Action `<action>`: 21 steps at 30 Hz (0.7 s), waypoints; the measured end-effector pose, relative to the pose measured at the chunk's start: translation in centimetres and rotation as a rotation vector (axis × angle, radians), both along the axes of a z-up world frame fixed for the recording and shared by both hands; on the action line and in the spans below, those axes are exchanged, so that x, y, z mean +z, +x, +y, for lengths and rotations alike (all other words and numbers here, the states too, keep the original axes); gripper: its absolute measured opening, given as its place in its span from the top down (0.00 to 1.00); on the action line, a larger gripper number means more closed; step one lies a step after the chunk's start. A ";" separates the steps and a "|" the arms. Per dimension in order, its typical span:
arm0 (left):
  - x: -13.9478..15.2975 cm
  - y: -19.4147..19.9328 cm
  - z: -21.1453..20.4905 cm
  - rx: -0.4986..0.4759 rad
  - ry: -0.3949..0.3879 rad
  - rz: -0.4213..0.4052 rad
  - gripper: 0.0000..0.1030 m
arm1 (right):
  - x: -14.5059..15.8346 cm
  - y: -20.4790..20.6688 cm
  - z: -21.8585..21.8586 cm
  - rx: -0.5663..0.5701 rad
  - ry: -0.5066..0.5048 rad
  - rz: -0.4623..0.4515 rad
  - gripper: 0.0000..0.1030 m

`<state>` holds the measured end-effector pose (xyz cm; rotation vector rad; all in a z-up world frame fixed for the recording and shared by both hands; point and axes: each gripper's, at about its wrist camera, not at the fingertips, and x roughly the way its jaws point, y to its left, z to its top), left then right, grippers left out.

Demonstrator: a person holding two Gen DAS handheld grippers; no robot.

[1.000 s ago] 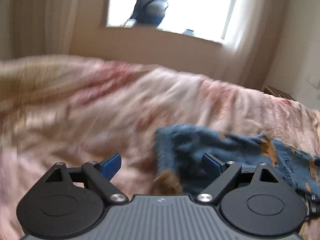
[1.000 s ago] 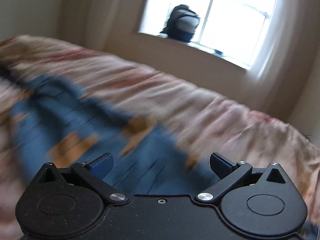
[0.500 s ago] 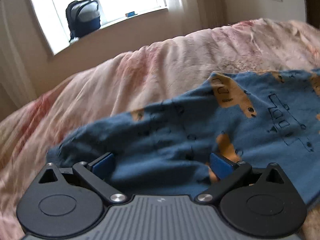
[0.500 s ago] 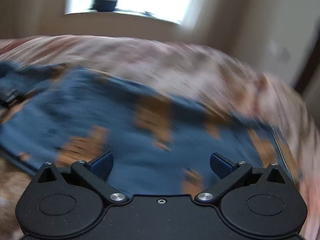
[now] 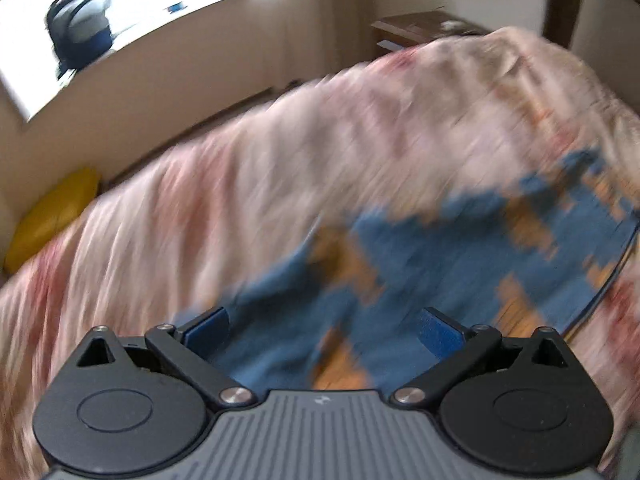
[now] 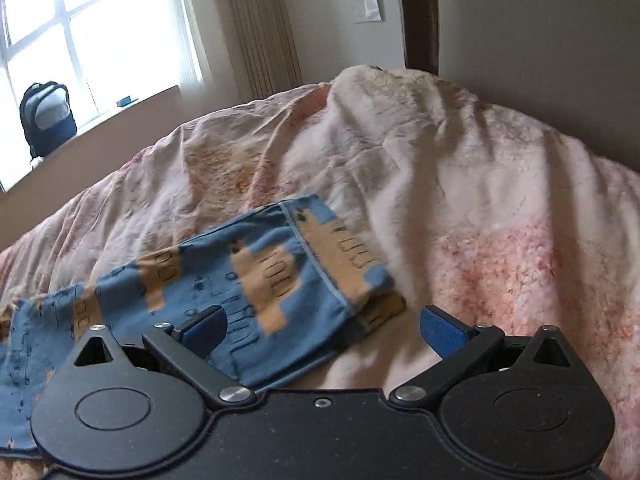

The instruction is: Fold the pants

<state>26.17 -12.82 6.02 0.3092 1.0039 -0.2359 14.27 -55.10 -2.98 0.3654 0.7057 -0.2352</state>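
Left gripper: the black two-finger left gripper [image 5: 324,330] fills the bottom of its frame, jaws spread wide and holding nothing, blue pads [image 5: 438,330] on either side of the cloth below.
Pants: blue cotton pants with orange block prints [image 5: 440,264] run from lower centre to the right edge in the left view (heavily blurred); in the right view [image 6: 256,280] they lie left of centre — hemmed end folded over.
Right gripper: the black right gripper [image 6: 324,326] is wide open too, empty, its left pad [image 6: 206,326] over the cloth.
Bed: a crumpled pink-and-cream floral duvet [image 6: 460,200] lies under everything.
Upper left: a dark backpack [image 6: 46,114] on the windowsill.
Left edge: a mustard-yellow cushion [image 5: 52,216] — beside the bed.
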 end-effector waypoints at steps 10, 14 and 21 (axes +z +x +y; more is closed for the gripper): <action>-2.4 7.7 -24.2 -0.370 -0.128 -0.026 0.00 | -3.0 -2.7 -1.9 -0.084 0.428 -0.165 0.00; -5.5 9.6 -29.4 -0.371 -0.182 0.033 0.00 | -3.7 -2.7 -3.4 -0.141 0.521 -0.206 0.00; -7.9 10.8 -31.7 -0.364 -0.246 0.109 0.00 | -4.1 -2.3 -4.2 -0.191 0.531 -0.228 0.13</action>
